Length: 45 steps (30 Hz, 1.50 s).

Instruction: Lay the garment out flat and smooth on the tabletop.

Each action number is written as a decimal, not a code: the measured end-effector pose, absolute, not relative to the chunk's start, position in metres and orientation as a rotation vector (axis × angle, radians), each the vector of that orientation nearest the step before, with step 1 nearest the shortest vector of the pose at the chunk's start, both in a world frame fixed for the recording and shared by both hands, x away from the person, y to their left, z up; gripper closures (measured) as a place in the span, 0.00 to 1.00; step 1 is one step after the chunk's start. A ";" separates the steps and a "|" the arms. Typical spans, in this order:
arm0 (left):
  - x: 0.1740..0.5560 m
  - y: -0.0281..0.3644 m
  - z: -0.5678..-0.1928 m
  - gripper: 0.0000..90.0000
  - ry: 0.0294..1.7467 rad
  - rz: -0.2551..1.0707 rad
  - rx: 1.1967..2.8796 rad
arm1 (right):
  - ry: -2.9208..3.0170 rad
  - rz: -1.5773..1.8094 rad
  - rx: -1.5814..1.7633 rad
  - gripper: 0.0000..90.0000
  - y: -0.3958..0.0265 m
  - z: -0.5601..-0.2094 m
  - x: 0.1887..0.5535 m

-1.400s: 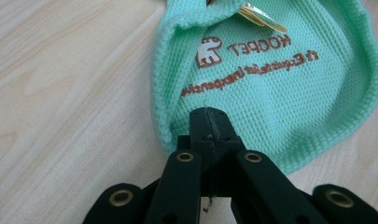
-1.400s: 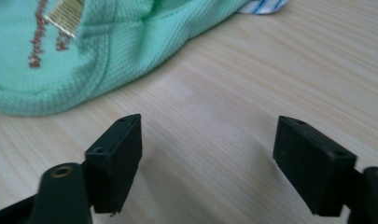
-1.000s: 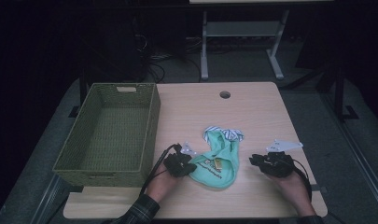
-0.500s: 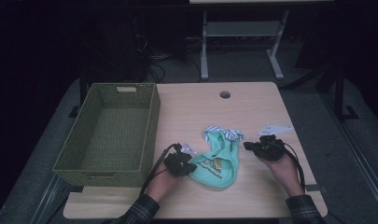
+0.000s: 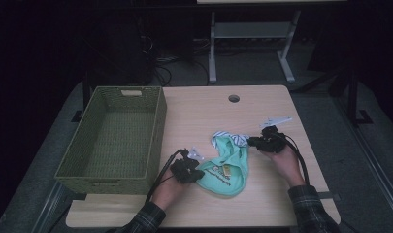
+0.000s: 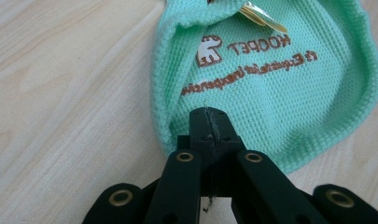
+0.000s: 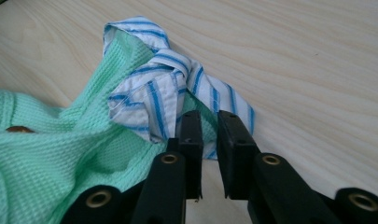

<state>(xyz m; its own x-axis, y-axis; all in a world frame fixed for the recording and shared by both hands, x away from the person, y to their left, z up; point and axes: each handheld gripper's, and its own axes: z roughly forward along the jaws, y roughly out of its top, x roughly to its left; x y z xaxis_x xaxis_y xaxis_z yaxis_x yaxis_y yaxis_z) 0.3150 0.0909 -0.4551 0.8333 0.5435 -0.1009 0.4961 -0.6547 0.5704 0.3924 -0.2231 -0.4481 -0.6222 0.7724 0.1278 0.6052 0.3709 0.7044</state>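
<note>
Since a second ago, the right gripper (image 5: 256,141) has moved left and forward across the table (image 5: 262,204) to the cloth (image 5: 228,167). Its jaws are a little apart, with a narrow gap, right at the blue striped part (image 7: 165,88); I cannot tell if they pinch it. The left gripper (image 6: 209,122) has stayed put, jaws pressed tight together on the near edge of the green cloth. That cloth lies on the table between the two grippers, just right of the basket (image 5: 68,167). Brown letters (image 6: 252,58) show on the green part.
</note>
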 end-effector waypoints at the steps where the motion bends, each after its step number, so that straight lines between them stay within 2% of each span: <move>1: 0.315 0.091 -0.455 0.99 0.758 0.105 2.412 | 2.414 1.089 1.237 0.87 -0.222 -0.449 0.394; 7: 0.315 0.091 -0.455 0.99 0.757 0.105 2.414 | 2.431 1.077 1.260 0.83 -0.214 -0.457 0.400; 11: 0.315 0.090 -0.455 0.99 0.755 0.111 2.417 | 2.450 1.056 1.279 0.87 -0.208 -0.467 0.402; 12: 0.315 0.090 -0.455 0.99 0.756 0.111 2.419 | 2.444 1.063 1.276 0.93 -0.206 -0.469 0.401; 14: 0.315 0.090 -0.454 0.99 0.753 0.109 2.423 | 2.449 1.061 1.264 0.98 -0.205 -0.469 0.400; 29: 0.314 0.090 -0.454 1.00 0.759 0.111 2.428 | 2.359 0.940 1.260 1.00 -0.223 -0.462 0.412; 34: 0.314 0.090 -0.454 0.99 0.763 0.101 2.426 | 2.361 0.947 1.287 1.00 -0.224 -0.467 0.413; 37: 0.315 0.090 -0.452 0.94 0.755 0.063 2.414 | 2.367 0.975 1.276 0.98 -0.225 -0.464 0.412; 38: 0.315 0.091 -0.450 0.93 0.753 0.059 2.394 | 2.356 0.997 1.289 0.93 -0.226 -0.460 0.409; 41: 0.316 0.093 -0.439 0.90 0.748 0.078 2.352 | 2.353 1.019 1.285 0.87 -0.229 -0.457 0.406; 45: 0.319 0.095 -0.432 0.88 0.750 0.097 2.330 | 2.348 1.032 1.296 0.88 -0.232 -0.456 0.401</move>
<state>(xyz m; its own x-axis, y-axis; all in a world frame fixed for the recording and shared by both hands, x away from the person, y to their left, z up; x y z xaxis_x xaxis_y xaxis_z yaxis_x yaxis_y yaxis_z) 0.3194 0.0949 -0.4322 0.8313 0.5406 -0.1289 0.4904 -0.6042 0.6280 0.4008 -0.2321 -0.4558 -0.5647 0.8190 0.1022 0.6290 0.3468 0.6958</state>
